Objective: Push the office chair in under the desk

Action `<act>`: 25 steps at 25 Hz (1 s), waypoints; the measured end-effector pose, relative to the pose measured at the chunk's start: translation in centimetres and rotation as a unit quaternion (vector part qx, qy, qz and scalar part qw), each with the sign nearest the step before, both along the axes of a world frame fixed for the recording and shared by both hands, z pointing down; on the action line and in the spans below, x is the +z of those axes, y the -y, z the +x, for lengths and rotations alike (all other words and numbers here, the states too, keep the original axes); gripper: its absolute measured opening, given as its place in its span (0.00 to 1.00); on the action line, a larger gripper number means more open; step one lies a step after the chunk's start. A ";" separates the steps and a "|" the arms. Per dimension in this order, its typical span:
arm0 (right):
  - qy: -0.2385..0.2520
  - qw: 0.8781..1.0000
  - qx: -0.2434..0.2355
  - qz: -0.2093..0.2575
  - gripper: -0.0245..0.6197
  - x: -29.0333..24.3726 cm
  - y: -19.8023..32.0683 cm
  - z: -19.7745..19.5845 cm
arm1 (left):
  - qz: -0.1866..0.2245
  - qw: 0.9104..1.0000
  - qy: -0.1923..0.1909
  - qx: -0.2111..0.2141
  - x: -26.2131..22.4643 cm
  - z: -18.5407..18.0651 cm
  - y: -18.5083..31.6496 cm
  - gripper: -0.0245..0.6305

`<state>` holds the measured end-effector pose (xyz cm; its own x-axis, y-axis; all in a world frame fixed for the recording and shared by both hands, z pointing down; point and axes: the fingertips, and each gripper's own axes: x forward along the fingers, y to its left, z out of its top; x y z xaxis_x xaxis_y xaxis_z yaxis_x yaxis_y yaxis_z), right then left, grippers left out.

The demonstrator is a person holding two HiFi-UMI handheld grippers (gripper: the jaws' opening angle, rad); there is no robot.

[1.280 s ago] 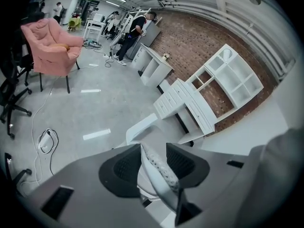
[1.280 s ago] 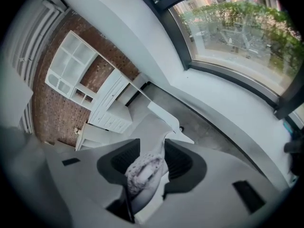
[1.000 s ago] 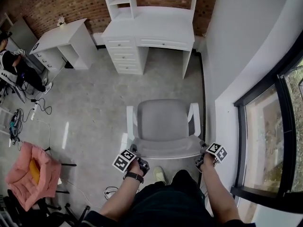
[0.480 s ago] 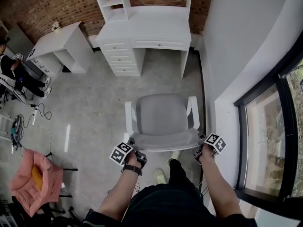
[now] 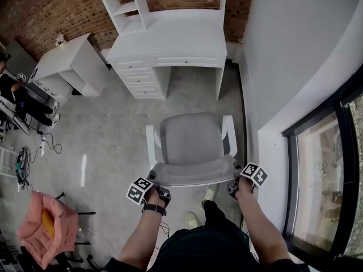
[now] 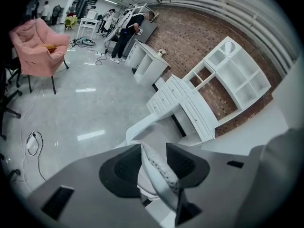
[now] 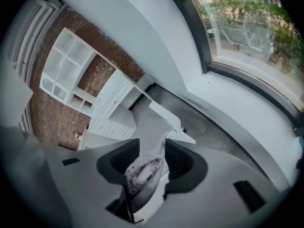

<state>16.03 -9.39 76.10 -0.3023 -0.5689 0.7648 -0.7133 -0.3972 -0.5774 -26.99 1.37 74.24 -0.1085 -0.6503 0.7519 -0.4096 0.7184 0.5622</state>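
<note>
A grey office chair (image 5: 190,137) with white armrests stands on the floor, facing the white desk (image 5: 170,41) with drawers and a hutch. The knee space under the desk (image 5: 190,84) is straight ahead of it. My left gripper (image 5: 158,188) grips the left end of the chair's backrest (image 5: 193,173); its jaws are closing, and the mesh edge of the backrest (image 6: 159,175) lies between them. My right gripper (image 5: 233,186) holds the right end, and the padded edge of the backrest (image 7: 141,171) is pinched between its pads.
A white wall (image 5: 283,67) and a dark-framed window (image 5: 326,180) run along the right. A second white desk (image 5: 62,61) stands at the left, with a person (image 5: 14,89) beside it. A pink chair (image 5: 48,234) and cables (image 5: 22,163) lie lower left.
The chair has rolled forward toward the desk with both grippers on its backrest. One of the person's feet has stepped ahead behind it.
</note>
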 end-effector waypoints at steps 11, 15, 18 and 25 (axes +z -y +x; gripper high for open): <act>-0.002 1.000 -0.025 -0.003 0.27 0.7 8.8 -0.7 | 0.000 1.000 -0.004 -0.023 0.8 -0.6 8.1 0.26; 0.001 1.000 -0.024 -0.003 0.27 0.9 11.6 -1.3 | -0.002 1.000 -0.001 -0.027 0.9 -1.3 10.7 0.26; 0.002 1.000 -0.029 0.001 0.27 0.7 13.7 -1.8 | -0.001 1.000 0.000 -0.028 0.8 -1.7 12.8 0.26; 0.003 1.000 -0.023 0.004 0.28 0.8 18.5 -2.8 | 0.002 1.000 0.000 -0.020 1.0 -2.6 17.7 0.26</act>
